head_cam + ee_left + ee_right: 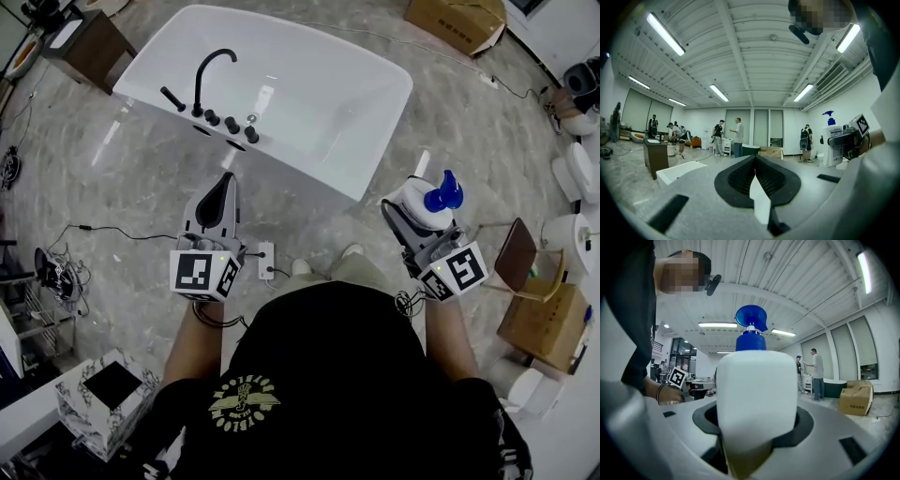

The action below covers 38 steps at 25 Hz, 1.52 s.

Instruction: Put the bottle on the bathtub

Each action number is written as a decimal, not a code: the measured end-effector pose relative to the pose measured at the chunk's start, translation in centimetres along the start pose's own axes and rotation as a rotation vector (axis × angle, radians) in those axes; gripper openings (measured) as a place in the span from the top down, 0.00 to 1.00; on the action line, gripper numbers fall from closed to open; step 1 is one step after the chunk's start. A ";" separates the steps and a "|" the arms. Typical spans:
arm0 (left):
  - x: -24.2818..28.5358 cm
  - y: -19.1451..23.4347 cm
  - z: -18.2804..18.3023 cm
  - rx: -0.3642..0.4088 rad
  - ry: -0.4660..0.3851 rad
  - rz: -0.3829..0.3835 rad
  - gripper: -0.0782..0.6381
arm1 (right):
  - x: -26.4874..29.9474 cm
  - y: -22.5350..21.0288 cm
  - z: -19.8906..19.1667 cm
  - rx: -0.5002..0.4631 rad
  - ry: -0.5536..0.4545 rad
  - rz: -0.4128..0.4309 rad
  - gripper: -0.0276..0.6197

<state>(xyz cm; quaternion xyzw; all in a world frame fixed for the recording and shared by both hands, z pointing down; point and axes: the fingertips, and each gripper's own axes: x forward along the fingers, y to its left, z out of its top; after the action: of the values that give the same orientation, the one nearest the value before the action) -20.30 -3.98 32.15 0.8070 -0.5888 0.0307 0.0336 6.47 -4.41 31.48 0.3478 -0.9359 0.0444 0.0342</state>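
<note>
Grey floor (141, 178) is seen between the upper-centre bathtub (319, 103) and the bottle (757, 390) clenched by the right hand-held gripper (757, 425) (left hand-held gripper (755, 161) closed, empty); on the narrow rim (302, 161) it may be toppled.

left gripper (755, 164) jaws together, nothing between, blue-pump bottle (832, 157) in right gripper (842, 139) at right, people (737, 136) beyond

Shirt emblem (246, 403) lettering unreadable; nothing else legible.

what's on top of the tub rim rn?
The white bathtub's rim carries a black curved faucet and a row of black knobs. The white blue-pump bottle is held by the right gripper. Nothing covers the rim.
</note>
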 end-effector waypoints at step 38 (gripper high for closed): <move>16.0 -2.5 -2.0 -0.021 0.048 0.025 0.88 | 6.3 -15.6 -5.4 -0.016 0.121 0.035 0.55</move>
<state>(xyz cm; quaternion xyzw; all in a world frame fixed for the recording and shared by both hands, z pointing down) -13.03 -18.19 35.47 0.7983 -0.5981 0.0443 0.0560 12.12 -19.70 38.39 0.3280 -0.9383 0.0587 0.0929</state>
